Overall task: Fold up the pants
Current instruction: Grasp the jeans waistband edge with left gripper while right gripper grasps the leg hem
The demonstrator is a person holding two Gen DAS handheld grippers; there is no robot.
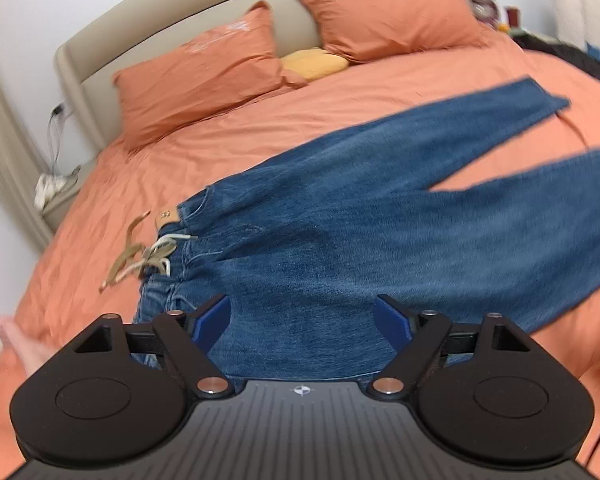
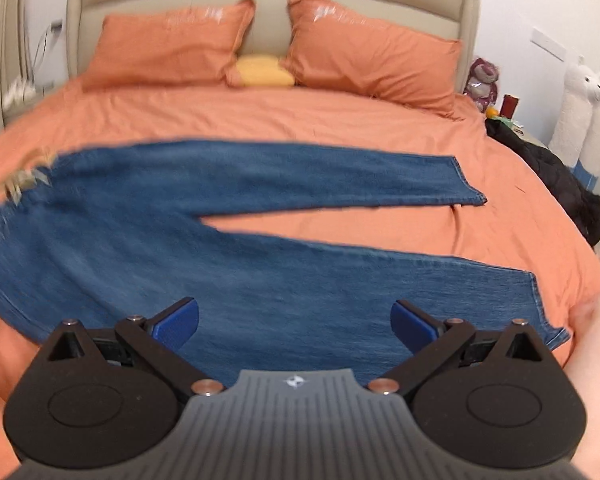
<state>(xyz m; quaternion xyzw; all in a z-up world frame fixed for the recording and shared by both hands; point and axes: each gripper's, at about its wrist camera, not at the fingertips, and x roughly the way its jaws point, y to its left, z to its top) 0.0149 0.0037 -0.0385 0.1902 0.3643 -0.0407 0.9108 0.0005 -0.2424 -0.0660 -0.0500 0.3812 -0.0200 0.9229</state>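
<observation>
Left wrist view: soft blue denim pants (image 1: 340,208) lie flat on the bed's (image 1: 380,92) wrinkled orange sheet, legs splayed in a V, pale drawstring (image 1: 160,256) tangled at the waistband. The left claw (image 1: 302,320) hangs spread above the seat, blue ribbed pads empty. The right claw (image 2: 296,322) hangs spread over the nearer leg.
</observation>
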